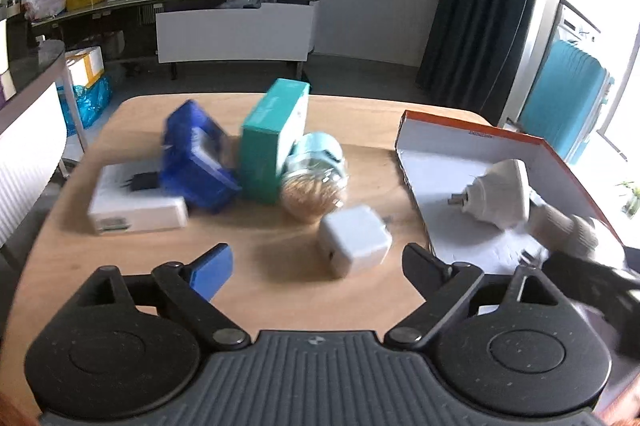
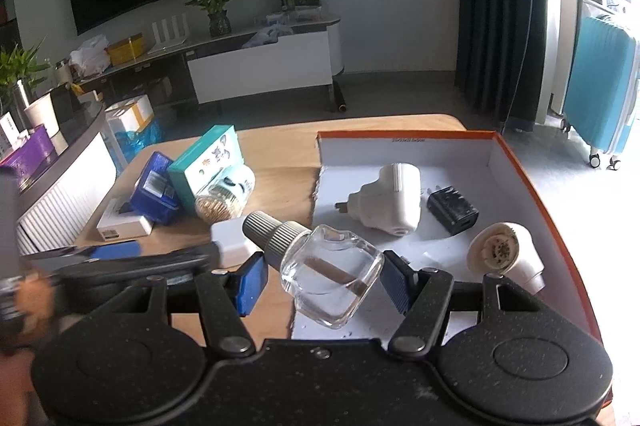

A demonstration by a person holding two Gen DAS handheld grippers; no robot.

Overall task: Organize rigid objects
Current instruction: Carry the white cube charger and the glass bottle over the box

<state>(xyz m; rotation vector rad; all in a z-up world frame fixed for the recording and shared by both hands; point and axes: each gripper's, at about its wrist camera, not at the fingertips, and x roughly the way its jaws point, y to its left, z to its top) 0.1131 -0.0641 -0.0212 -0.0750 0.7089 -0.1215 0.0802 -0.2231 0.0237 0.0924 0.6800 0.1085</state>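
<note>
While the left gripper [image 1: 320, 262] stands wide open low in its own view with nothing pressed between its pads, a white charger cube [image 1: 354, 240] lies on the wooden table [image 1: 120, 246] just ahead of the gap. Going from the left of that frame, a flat white box [image 1: 136, 201] lies at mid-left, a blue box [image 1: 196, 161] leans on it, a teal box [image 1: 272, 141] stands upright at centre, and a jar [image 1: 316, 177] lies on its side against it. At right sits an orange-edged tray [image 1: 472, 137] holding a white plug adapter [image 1: 500, 193]. Seen from the right wrist, the right gripper [image 2: 320, 282] is clamped on a clear glass bottle [image 2: 332, 278] with a grey ribbed cap [image 2: 272, 234], tilted with the cap toward the upper left, over the tray's near left edge. Further right in the tray lie a black charger [image 2: 452, 209] and a white round-faced plug [image 2: 504, 254].
</note>
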